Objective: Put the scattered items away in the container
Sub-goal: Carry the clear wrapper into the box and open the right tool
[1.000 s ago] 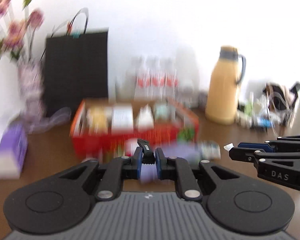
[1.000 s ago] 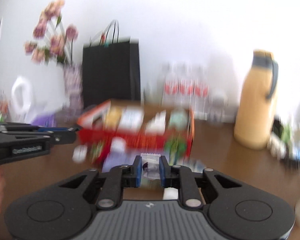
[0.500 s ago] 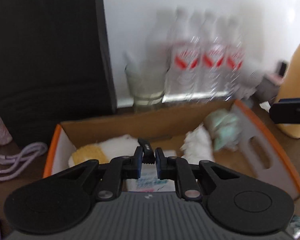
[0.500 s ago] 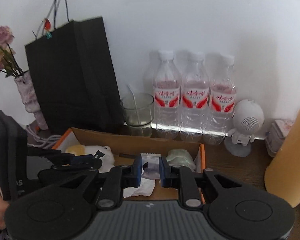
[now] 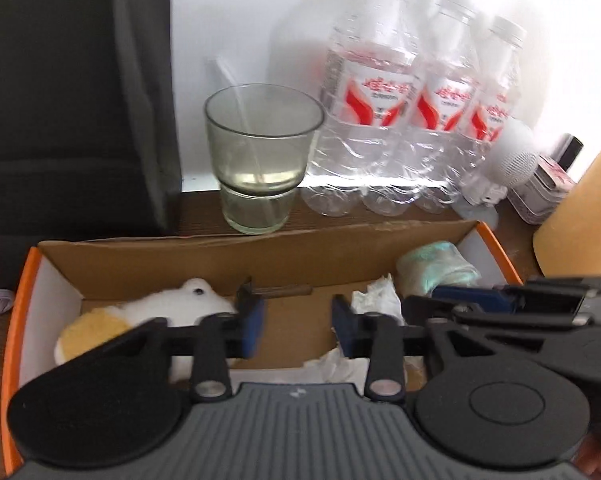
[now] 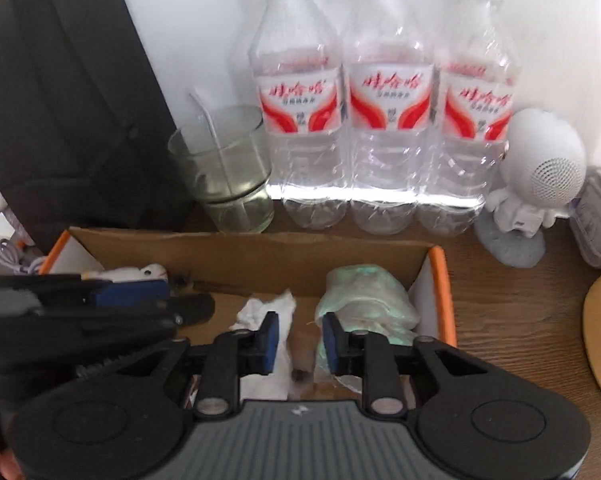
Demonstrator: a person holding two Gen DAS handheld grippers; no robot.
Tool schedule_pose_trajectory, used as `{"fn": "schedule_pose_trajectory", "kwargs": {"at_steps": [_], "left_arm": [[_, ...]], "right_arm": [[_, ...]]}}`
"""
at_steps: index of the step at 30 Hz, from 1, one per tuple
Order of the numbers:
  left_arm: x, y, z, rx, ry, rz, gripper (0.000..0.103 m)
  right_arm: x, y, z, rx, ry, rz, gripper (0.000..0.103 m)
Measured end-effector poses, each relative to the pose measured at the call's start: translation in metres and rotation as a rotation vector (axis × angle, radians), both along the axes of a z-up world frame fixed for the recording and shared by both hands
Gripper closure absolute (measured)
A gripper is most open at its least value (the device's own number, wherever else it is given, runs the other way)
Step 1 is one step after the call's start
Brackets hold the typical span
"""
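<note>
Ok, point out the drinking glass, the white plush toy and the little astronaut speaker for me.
Drinking glass [image 5: 262,148]: left wrist view, on its clear front wall.
White plush toy [image 5: 180,304]: left wrist view, on its fluffy body inside the box.
Astronaut speaker [image 6: 548,160]: right wrist view, on its round white head.

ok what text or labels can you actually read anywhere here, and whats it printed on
"娃哈哈": red script on the labels of the three water bottles at the wall, clearest in the right wrist view.
Small print beneath that script on each label: too blurred to read.
Small mark on the left gripper's grey body: a logo, not readable text.
The cardboard box and glass show no writing.
</note>
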State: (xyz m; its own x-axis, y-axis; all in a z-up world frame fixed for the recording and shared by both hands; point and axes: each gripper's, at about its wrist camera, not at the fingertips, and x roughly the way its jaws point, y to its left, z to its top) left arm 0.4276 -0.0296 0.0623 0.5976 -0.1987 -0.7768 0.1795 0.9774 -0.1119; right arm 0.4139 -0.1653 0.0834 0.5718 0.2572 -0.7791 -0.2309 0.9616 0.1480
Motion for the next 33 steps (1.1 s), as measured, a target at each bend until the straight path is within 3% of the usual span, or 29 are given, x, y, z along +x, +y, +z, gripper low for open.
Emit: {"fn": "schedule_pose_trajectory", "kwargs": {"at_steps": [5,9,12,14,17,20,23,25,27,33], "left_arm": [[-0.013,0.017,0.015,-0.067,0.016,0.035,0.046],[-0.032,0.03,0.044,-0.048,0.002,0.086,0.036],[-0.052,0.036,0.062,-0.042,0.01,0.119,0.02],[-0.075,0.037,0.072,-0.035,-0.032,0.144,0.006],[-0.124,0.036,0.076,0.009,-0.146,0.195,0.003],[-0.182,0.032,0.075,0.08,-0.345,0.25,0.0],[-0.238,0.032,0.066,0.079,-0.579,0.238,0.0],[-0.259,0.033,0.059,0.075,-0.617,0.237,0.0],[-0.271,0.033,0.055,0.056,-0.622,0.229,0.0],[-0.301,0.031,0.05,0.071,-0.644,0.204,0.0]], "right_arm": [[-0.007,-0.012,0.021,0.006,-0.023,-0.031,0.053],[-0.018,-0.023,0.041,0.01,-0.014,-0.049,0.045],[-0.034,-0.028,0.058,0.011,-0.005,-0.052,0.035],[-0.052,-0.029,0.067,0.014,-0.014,-0.059,0.031],[-0.087,-0.025,0.076,-0.004,-0.056,-0.038,0.025],[-0.137,-0.021,0.075,-0.026,-0.186,-0.028,0.024],[-0.199,-0.019,0.064,-0.017,-0.455,-0.013,0.022],[-0.233,-0.02,0.051,0.0,-0.605,-0.027,0.016],[-0.254,-0.02,0.042,0.005,-0.677,-0.035,0.015],[-0.289,-0.02,0.038,0.024,-0.684,-0.045,0.015]]}}
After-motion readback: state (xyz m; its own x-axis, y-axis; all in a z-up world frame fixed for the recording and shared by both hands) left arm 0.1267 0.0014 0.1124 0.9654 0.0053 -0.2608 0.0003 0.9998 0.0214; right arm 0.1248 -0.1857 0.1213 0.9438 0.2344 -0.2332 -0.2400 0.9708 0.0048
